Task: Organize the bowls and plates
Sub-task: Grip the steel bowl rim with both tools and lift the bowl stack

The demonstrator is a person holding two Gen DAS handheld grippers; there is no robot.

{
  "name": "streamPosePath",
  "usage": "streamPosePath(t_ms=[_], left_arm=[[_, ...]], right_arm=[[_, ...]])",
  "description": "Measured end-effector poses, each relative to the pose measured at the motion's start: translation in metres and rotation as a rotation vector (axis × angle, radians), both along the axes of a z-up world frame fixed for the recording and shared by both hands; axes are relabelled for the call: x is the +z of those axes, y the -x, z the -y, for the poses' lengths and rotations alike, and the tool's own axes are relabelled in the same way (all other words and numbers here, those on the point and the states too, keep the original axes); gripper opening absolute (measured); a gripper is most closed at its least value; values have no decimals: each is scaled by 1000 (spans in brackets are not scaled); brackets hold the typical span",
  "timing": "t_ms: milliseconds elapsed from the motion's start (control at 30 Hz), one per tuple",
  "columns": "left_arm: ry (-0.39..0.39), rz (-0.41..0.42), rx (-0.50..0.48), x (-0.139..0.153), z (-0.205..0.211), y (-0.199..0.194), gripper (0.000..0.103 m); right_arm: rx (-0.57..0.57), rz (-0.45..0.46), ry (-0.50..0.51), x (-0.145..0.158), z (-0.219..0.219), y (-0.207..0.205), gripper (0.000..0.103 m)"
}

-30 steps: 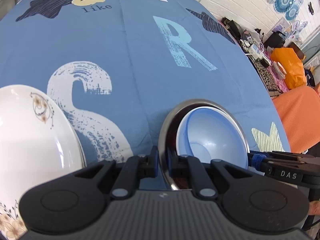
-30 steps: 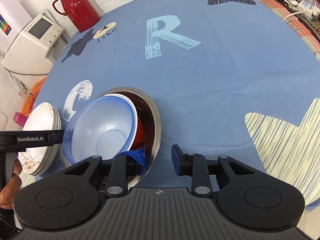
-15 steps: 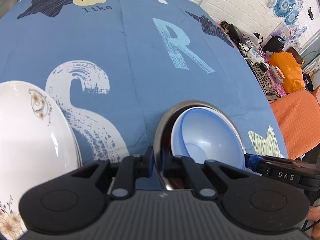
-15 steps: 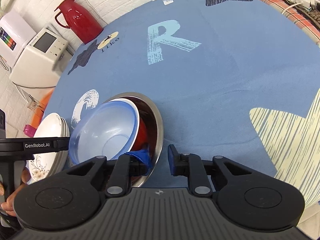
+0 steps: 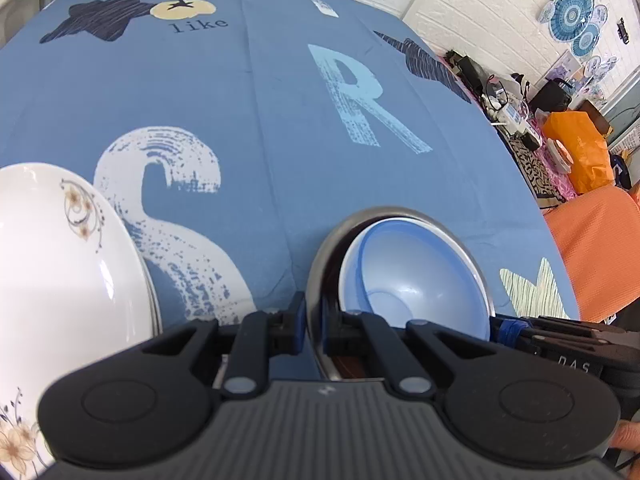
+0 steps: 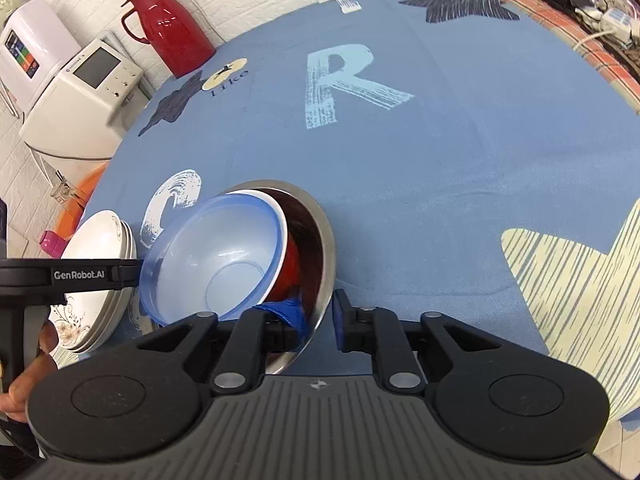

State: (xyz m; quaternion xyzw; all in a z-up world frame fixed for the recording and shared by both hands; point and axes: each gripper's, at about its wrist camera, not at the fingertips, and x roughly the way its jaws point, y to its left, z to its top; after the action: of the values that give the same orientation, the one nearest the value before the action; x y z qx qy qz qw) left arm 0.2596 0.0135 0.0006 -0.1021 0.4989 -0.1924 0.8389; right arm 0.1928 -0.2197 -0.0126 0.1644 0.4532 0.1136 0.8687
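Glossy blue bowl [image 6: 216,260] (round, nested).

Table [image 6: 440,152] covered by blue printed cloth: pale "R", white "S", dark stars, cream striped star. Resting on it: stack of white floral plates [image 6: 96,280] at near left, steel bowl [image 6: 324,240] just beside the stack, nested bowls inside. Red thermos jug [image 6: 168,36] upright at far edge.

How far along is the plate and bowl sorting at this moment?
Done: white plates stacked; blue bowl and red bowl nested in the steel bowl. In hand: left gripper clamps the steel rim; right gripper straddles it, open. Left: placing the bowl stack.
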Motion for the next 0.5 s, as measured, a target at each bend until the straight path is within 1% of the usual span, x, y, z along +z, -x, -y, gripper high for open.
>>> streamPosePath(t_ms=[67, 133, 167, 200, 333, 400, 433, 500], left_arm=[[5, -3, 10, 0, -1, 1, 0], [2, 14, 10, 0, 0, 3, 0], [-1, 13, 13, 1, 1, 3, 0], [-4, 4, 15, 1, 2, 2, 0], [13, -16, -3, 8, 8, -8, 0], [-3, 2, -9, 13, 15, -12, 0], [-5, 4, -10, 14, 18, -14, 0], [5, 5, -17, 18, 22, -18, 0]], right_arm=[[-21, -5, -38, -3, 3, 0, 0], [-45, -6, -79, -7, 9, 0, 0], [-66, -22, -113, -9, 12, -2, 0], [-73, -33, -125, -9, 14, -4, 0], [-90, -10, -99, 1, 17, -8, 0], [-113, -6, -121, 4, 23, -8, 0], [-111, 7, -113, 6, 26, -9, 0], [-119, 9, -110, 6, 31, -11, 0]])
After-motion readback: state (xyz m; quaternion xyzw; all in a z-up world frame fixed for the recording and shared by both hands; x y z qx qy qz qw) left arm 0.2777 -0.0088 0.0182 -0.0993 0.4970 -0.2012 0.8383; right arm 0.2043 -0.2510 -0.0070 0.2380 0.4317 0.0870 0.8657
